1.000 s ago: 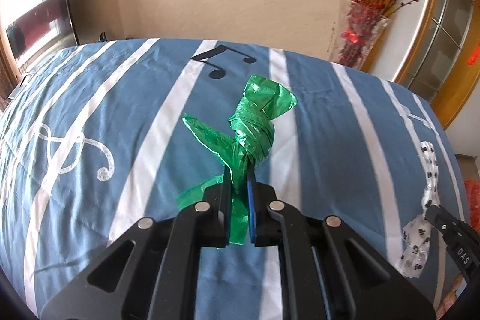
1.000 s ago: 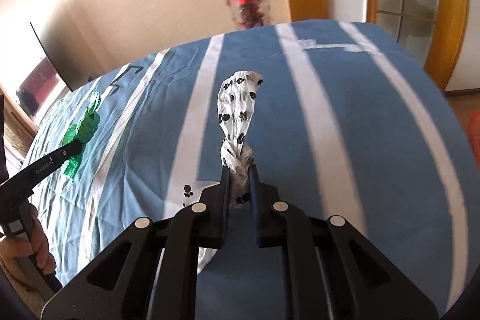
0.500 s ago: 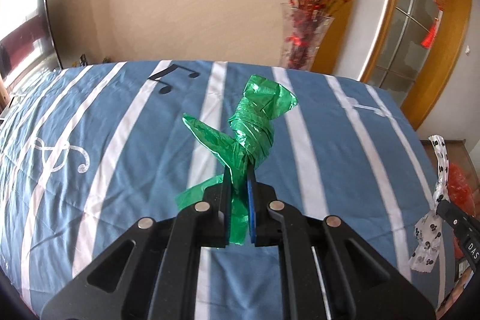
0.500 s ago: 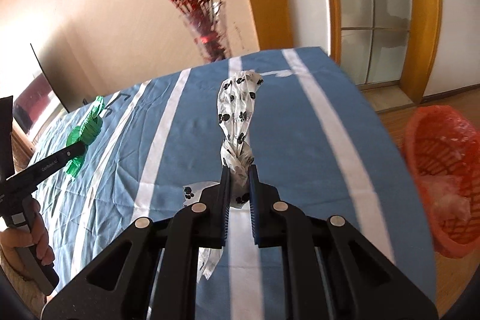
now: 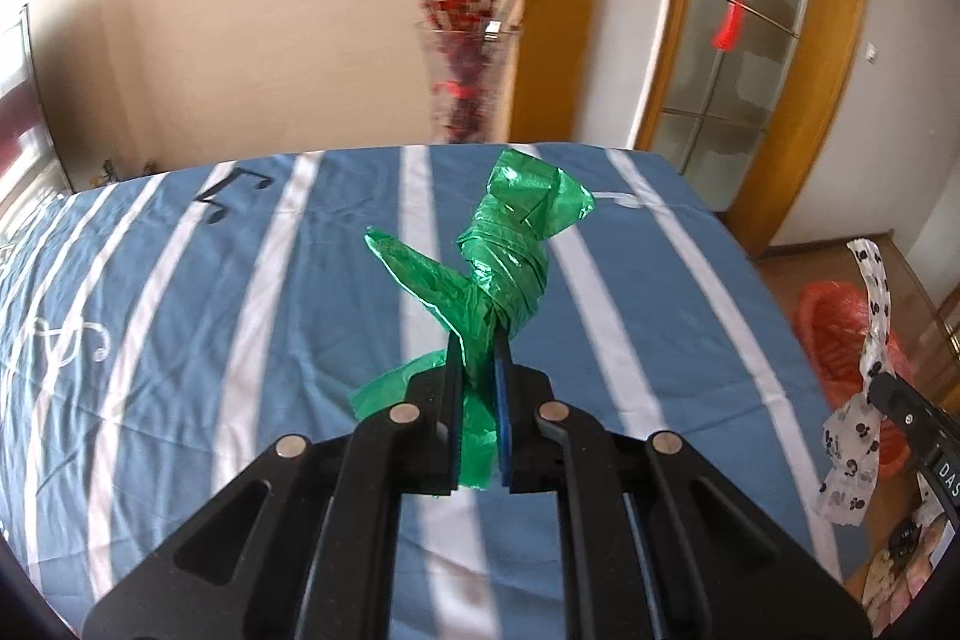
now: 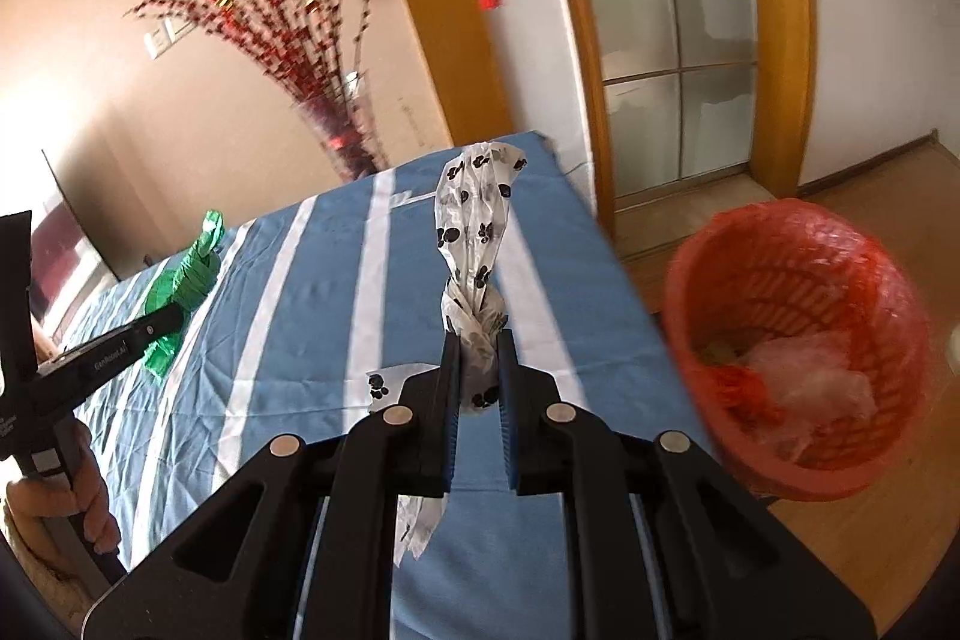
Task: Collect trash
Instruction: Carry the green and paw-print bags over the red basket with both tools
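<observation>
My left gripper (image 5: 479,346) is shut on a twisted green plastic bag (image 5: 510,244) and holds it above the blue striped bed. My right gripper (image 6: 478,340) is shut on a knotted white bag with black paw prints (image 6: 477,226), held above the bed's right edge. A red mesh waste basket (image 6: 798,358) with a plastic liner stands on the floor to the right of it, some trash inside. The left wrist view shows the white bag (image 5: 864,340) and the basket (image 5: 822,316) at far right. The right wrist view shows the green bag (image 6: 186,274) at left.
The bed (image 5: 240,292) has a blue cover with white stripes and music notes. A glass vase of red branches (image 5: 468,88) stands behind it by the wall. A wood-framed glass door (image 6: 678,40) is at the right. Wooden floor (image 6: 870,550) surrounds the basket.
Both grippers have swung right with their bags still held. The red basket has come into view and now lies close to the right gripper.
</observation>
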Action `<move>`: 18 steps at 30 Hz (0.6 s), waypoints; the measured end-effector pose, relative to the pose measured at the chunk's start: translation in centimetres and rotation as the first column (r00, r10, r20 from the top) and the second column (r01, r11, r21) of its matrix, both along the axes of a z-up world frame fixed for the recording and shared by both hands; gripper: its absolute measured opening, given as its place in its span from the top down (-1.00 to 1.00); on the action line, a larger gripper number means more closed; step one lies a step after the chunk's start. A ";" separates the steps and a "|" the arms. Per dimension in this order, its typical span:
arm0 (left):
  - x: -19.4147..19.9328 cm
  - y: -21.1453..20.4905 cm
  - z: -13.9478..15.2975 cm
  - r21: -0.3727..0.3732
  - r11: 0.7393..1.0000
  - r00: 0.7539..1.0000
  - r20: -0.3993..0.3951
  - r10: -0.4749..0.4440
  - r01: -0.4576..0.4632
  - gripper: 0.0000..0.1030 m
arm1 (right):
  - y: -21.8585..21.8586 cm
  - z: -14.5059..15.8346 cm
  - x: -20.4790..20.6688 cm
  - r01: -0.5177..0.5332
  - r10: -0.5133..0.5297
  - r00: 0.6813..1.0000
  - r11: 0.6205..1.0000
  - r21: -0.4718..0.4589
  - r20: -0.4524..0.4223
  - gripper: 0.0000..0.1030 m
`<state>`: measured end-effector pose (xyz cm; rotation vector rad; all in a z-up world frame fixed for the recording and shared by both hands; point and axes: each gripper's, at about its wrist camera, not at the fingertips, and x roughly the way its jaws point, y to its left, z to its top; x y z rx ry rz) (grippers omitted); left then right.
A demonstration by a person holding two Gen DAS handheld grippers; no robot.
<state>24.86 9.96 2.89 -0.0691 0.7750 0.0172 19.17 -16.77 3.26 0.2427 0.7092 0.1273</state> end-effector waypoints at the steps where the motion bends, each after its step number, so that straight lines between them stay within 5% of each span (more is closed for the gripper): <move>1: 0.0 -0.9 0.0 0.000 1.000 1.000 -0.001 -0.013 0.013 0.80 | -0.7 0.0 -0.2 0.013 -0.013 1.000 1.000 0.002 0.002 0.76; 18: 0.5 -16.2 -1.5 -0.085 0.963 0.965 -0.043 -0.259 0.254 0.80 | -12.2 -1.1 -2.5 0.202 -0.203 0.979 0.977 0.066 -0.001 0.76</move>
